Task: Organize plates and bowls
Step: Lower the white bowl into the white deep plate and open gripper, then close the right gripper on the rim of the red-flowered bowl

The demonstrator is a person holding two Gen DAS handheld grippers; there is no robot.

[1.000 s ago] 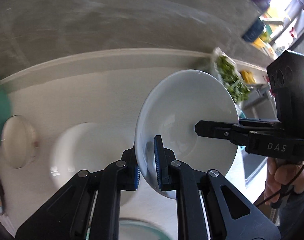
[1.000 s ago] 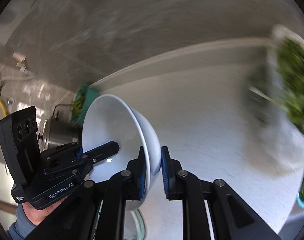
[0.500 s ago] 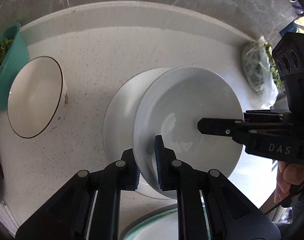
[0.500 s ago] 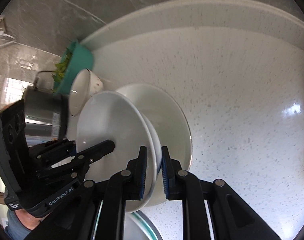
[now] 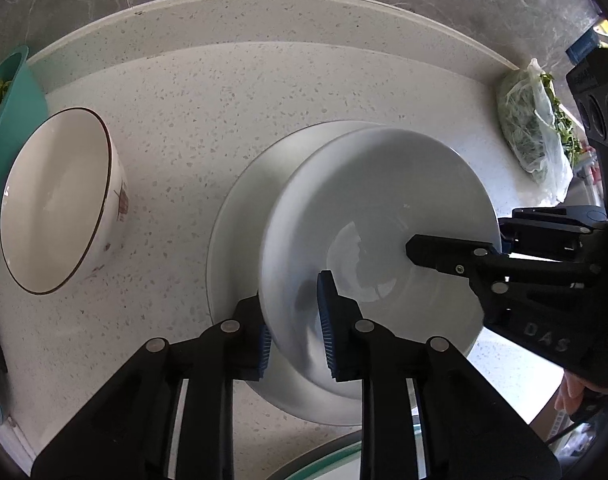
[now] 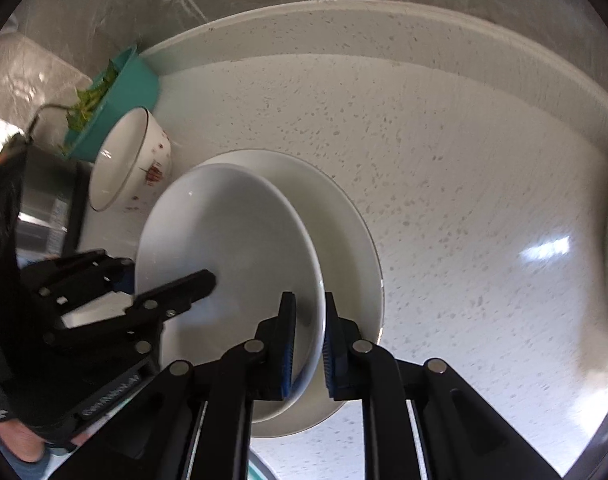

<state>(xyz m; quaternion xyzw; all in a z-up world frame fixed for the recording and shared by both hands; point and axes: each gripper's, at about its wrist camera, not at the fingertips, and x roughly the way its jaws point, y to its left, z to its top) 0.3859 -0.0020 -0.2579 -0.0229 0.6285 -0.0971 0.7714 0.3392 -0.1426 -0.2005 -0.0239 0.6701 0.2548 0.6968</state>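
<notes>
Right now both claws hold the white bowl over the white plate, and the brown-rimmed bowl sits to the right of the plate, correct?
Not quite. In the left wrist view the brown-rimmed bowl sits to the left of the white plate, beside the teal basket. The rest stands.

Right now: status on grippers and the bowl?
Left gripper just opening, bowl rim between its jaws. Right gripper shut on bowl rim. Bowl over the plate. Nothing in the way.

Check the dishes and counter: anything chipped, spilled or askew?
Nothing stands out. The white bowl is over the larger plate, rim intact, with the right gripper clamped on it. The left gripper has just been opening its jaws around the rim. No spill shows on the counter.
</notes>
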